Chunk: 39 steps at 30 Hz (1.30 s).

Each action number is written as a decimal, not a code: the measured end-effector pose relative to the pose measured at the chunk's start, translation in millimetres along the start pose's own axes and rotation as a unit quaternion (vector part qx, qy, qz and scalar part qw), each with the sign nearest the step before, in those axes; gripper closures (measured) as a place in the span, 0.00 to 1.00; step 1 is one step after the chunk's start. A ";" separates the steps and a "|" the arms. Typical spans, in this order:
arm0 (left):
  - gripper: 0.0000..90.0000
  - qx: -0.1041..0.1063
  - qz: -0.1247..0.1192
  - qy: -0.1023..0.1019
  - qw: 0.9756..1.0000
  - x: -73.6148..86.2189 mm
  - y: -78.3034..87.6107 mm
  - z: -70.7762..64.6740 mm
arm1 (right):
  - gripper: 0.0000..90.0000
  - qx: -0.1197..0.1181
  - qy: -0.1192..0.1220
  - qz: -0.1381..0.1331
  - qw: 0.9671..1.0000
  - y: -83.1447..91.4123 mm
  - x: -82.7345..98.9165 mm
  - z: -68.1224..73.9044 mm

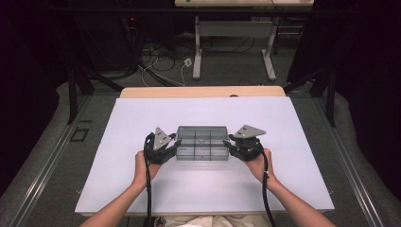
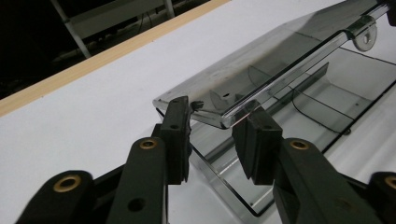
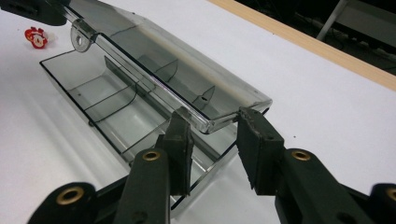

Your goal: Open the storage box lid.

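A clear grey plastic compartment box (image 1: 202, 142) lies in the middle of the white table, its hinged lid (image 2: 280, 51) (image 3: 154, 56) raised partway over the divided tray (image 2: 336, 98) (image 3: 93, 93). My left gripper (image 1: 176, 144) (image 2: 217, 126) is at the box's left end, shut across the lid's short edge, with a pad (image 2: 177, 135) at each long side. My right gripper (image 1: 231, 144) (image 3: 215, 128) holds the opposite end the same way, with one pad (image 3: 257, 144) at the hinge side. The compartments that I can see hold nothing.
A small red and white thing (image 3: 36, 37) lies on the table beyond the box's far end in the right gripper view. The white table top (image 1: 203, 189) has a wooden far edge (image 1: 203, 91). Behind it stand another table's legs (image 1: 197, 52) and floor cables.
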<state>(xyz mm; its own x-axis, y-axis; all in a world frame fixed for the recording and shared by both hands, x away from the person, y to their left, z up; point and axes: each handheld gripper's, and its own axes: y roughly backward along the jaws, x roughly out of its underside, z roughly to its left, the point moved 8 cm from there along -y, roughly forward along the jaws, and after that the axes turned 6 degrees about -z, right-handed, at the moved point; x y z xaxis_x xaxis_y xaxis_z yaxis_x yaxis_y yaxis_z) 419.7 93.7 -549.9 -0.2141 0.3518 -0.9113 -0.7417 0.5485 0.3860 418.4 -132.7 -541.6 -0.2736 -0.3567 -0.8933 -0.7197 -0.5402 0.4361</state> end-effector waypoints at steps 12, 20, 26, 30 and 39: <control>0.78 -0.010 -0.013 0.018 1.000 -10.3 -10.8 10.7 | 0.81 0.007 -0.002 -0.008 1.000 -5.1 -15.3 -11.4; 0.79 -0.011 -0.019 0.035 0.999 -20.0 -18.4 19.7 | 0.85 0.017 -0.012 -0.018 1.000 -13.4 -23.8 -22.8; 0.79 -0.019 -0.027 0.048 0.998 -25.9 -25.4 25.9 | 0.86 0.023 -0.034 -0.025 0.999 -20.9 -28.8 -31.2; 0.80 -0.024 -0.035 0.058 0.997 -28.5 -31.0 30.3 | 0.86 0.029 -0.041 -0.027 0.998 -26.1 -31.1 -36.0; 0.80 -0.030 -0.036 0.045 0.998 -31.7 -41.3 36.7 | 0.86 0.033 -0.054 -0.026 0.998 -38.1 -32.6 -45.0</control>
<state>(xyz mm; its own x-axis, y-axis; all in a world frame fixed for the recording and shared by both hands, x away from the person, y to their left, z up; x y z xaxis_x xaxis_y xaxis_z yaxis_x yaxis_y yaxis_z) 480.5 87.7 -531.7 -0.2132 0.2418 -0.9466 -0.7932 0.5229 0.3122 483.4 -134.8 -524.1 -0.3002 -0.2430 -0.9224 -0.7744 -0.5025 0.3844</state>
